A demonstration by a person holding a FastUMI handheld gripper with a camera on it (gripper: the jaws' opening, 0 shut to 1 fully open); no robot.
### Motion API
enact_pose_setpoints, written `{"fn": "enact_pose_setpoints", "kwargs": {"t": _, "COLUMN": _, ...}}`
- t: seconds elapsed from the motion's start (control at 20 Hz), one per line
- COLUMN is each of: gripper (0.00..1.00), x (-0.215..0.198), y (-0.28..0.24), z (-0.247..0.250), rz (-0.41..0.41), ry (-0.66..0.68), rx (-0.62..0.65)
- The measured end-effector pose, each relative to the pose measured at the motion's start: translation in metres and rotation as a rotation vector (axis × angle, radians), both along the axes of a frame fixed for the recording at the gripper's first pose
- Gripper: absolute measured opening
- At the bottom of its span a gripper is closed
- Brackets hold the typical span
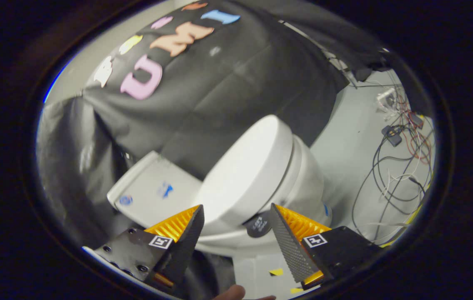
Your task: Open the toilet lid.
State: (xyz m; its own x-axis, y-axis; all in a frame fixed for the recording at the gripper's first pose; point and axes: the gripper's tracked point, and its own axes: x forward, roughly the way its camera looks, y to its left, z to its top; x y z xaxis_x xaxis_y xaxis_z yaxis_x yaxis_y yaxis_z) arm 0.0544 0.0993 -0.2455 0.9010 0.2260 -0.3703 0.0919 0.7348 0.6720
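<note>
A white toilet stands ahead of the fingers, tilted in this view. Its lid [247, 166] lies closed flat on the seat, above the bowl [307, 175]. The white tank [153, 193] is behind it, against the black cloth. My gripper [236, 214] is open, its fingertips wide apart just in front of the lid's near rim and not touching it. A small dark round tag [258, 225] sits on the rim between the fingers.
Black cloth wall [220, 96] rises behind the toilet. A tangle of cables and small devices [399, 141] lies on the pale floor [349, 150] beyond the bowl. Yellow tape bits [276, 271] mark the floor near the fingers. A fingertip [230, 293] shows below.
</note>
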Motion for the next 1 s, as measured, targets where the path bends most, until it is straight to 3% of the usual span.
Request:
{"fn": "enact_pose_setpoints", "kwargs": {"t": 0.25, "gripper": 0.97, "x": -0.005, "y": -0.007, "z": -0.014, "rz": -0.068, "ry": 0.019, "rx": 0.081}}
{"fn": "enact_pose_setpoints", "kwargs": {"t": 0.35, "gripper": 0.96, "x": -0.007, "y": -0.01, "z": -0.04, "rz": -0.1, "ry": 0.14, "rx": 0.098}}
{"fn": "enact_pose_setpoints", "kwargs": {"t": 0.45, "gripper": 0.87, "x": -0.012, "y": -0.012, "z": -0.061, "rz": -0.096, "ry": 0.237, "rx": 0.049}}
{"fn": "enact_pose_setpoints", "kwargs": {"t": 0.55, "gripper": 0.83, "x": -0.003, "y": -0.005, "z": -0.05, "rz": -0.089, "ry": 0.198, "rx": 0.079}}
{"fn": "enact_pose_setpoints", "kwargs": {"t": 0.65, "gripper": 0.62, "x": -0.002, "y": 0.015, "z": -0.063, "rz": -0.011, "ry": 0.268, "rx": 0.112}}
{"fn": "enact_pose_setpoints", "kwargs": {"t": 0.75, "gripper": 0.4, "x": 0.005, "y": 0.013, "z": -0.051, "rz": -0.044, "ry": 0.259, "rx": 0.197}}
{"fn": "enact_pose_setpoints", "kwargs": {"t": 0.85, "gripper": 0.19, "x": 0.004, "y": 0.013, "z": -0.057, "rz": -0.053, "ry": 0.269, "rx": 0.172}}
{"fn": "enact_pose_setpoints", "kwargs": {"t": 1.0, "gripper": 0.2, "x": 0.002, "y": 0.01, "z": -0.054, "rz": -0.04, "ry": 0.311, "rx": 0.072}}
